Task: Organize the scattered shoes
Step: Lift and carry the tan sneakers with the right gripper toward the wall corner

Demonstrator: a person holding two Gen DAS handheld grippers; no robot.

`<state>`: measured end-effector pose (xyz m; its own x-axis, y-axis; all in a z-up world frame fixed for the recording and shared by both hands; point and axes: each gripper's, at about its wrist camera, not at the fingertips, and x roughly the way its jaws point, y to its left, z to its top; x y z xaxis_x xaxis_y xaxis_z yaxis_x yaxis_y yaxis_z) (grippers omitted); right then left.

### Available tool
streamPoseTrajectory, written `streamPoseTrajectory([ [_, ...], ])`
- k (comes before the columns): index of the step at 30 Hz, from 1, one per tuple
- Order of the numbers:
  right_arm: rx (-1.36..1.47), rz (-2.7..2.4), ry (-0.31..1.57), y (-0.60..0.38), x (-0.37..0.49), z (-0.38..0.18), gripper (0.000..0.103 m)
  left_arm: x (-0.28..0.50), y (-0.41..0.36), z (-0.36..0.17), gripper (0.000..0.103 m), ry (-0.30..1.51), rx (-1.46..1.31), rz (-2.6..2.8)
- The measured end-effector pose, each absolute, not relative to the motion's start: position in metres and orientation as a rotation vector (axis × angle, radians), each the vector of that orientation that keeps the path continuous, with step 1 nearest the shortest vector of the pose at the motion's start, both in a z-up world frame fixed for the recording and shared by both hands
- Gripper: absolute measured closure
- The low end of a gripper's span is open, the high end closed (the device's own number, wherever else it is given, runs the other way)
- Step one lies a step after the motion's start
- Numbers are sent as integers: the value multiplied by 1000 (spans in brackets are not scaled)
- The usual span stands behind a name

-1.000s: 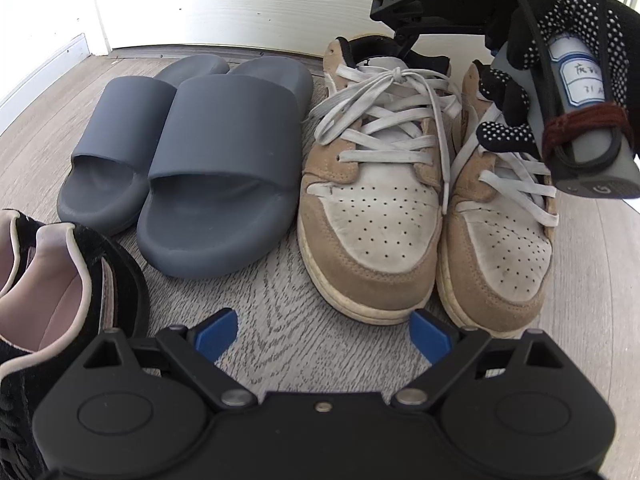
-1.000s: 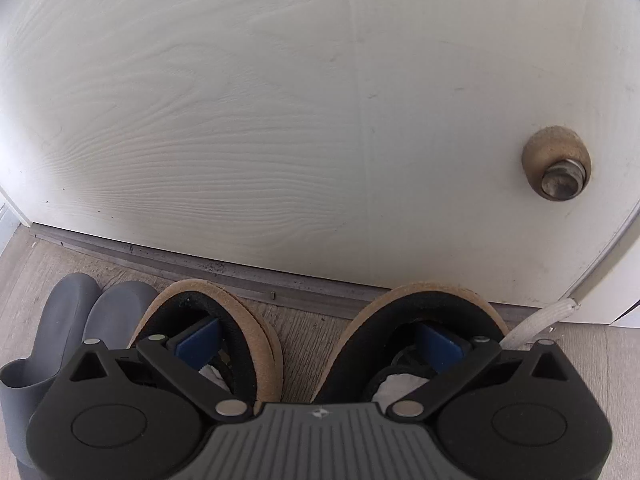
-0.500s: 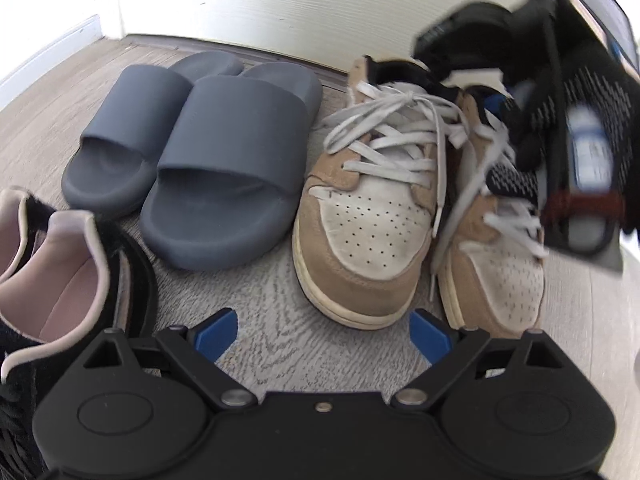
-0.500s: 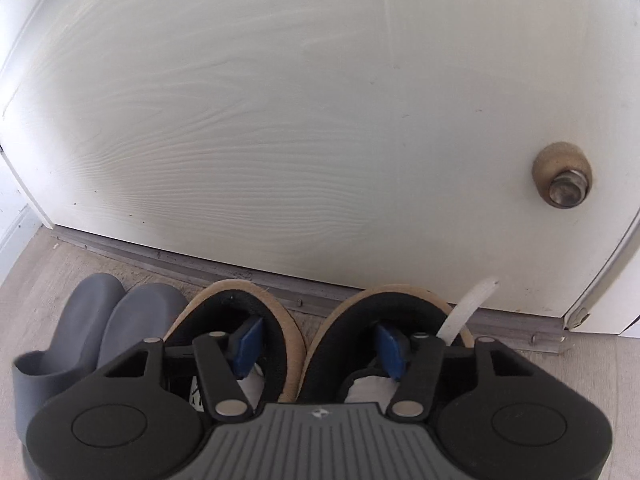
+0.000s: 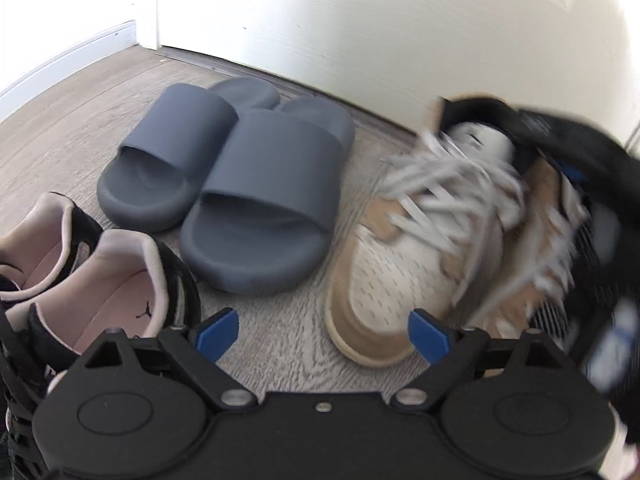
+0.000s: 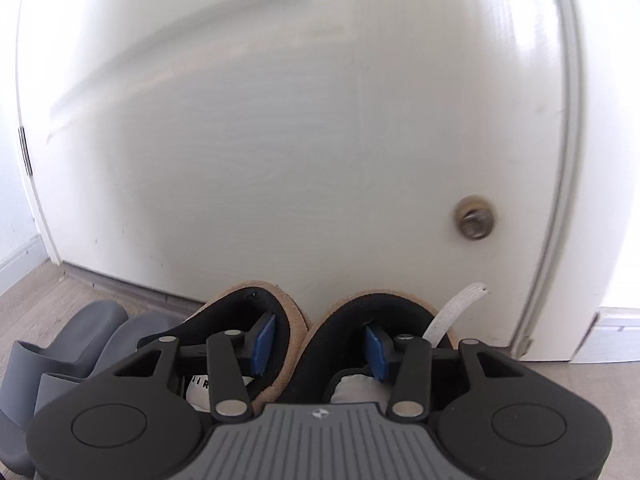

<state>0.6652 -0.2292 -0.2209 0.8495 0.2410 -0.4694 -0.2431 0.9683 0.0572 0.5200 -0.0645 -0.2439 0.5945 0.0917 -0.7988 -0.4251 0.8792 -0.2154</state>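
Two tan sneakers (image 5: pixel 404 264), white laces, right gripper (image 6: pixel 320 350) closing

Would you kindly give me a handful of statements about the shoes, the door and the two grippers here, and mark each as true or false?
1. The grey slides sit side by side on the floor. True.
2. The right gripper has one finger inside each tan sneaker, their inner collars between the fingers. True; its jaws are closing on them.
3. The left gripper holds a slide. False: nothing is between its fingers, only bare floor ahead of them.
4. The black shoes have a yellow lining. False: it is pale pink.
5. The door behind the shoes is dark brown. False: it is white.
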Motion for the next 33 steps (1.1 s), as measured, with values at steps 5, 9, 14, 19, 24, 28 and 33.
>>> streamPoseTrajectory([
  [5,-11,225,479,-247,647,-214,55,520,-70,-239,11,880,-380,306],
  [9,57,212,631,-263,669,-223,56,521,-66,-239,11,865,-377,305],
  [14,6,221,694,-291,656,-226,58,521,-55,-240,11,855,-408,329],
  [19,-93,275,744,-324,626,-230,60,518,-51,-238,11,852,-443,345],
  [24,-31,258,846,-340,623,-228,60,521,-63,-238,11,860,-381,328],
  [28,2,205,936,-331,639,-221,60,522,-69,-237,11,860,-347,322],
  [33,66,117,1020,-313,663,-227,55,522,-67,-238,11,859,-363,320],
])
